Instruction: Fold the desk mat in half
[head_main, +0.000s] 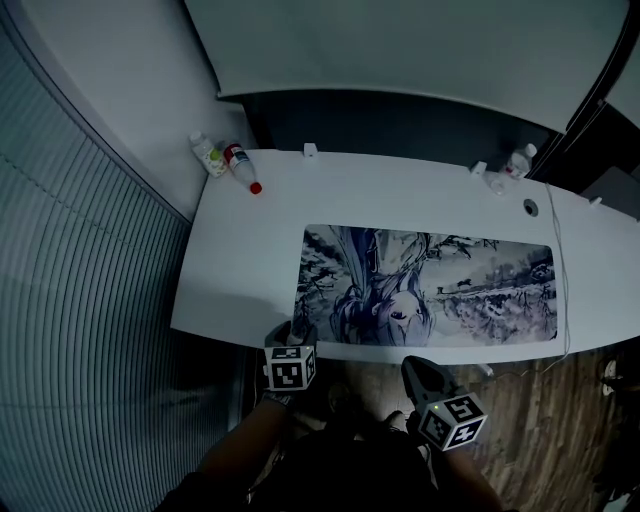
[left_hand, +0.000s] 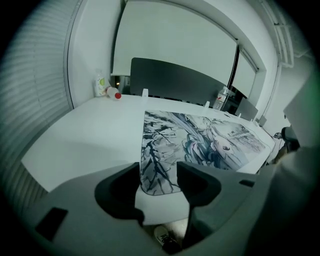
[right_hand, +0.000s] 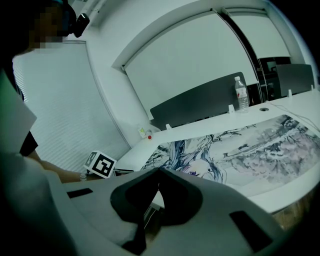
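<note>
The desk mat (head_main: 440, 285), with a cartoon girl drawn on it, lies flat and unfolded on the white desk (head_main: 240, 270), close to the front edge. The left gripper (left_hand: 157, 172) is at the mat's near left corner with its jaws wide apart. The corner shows in the gap but is not pinched. The right gripper (right_hand: 159, 175) hangs just in front of the desk, its jaws closed on nothing. Two bottles (head_main: 225, 160) sit at the far left corner.
</note>
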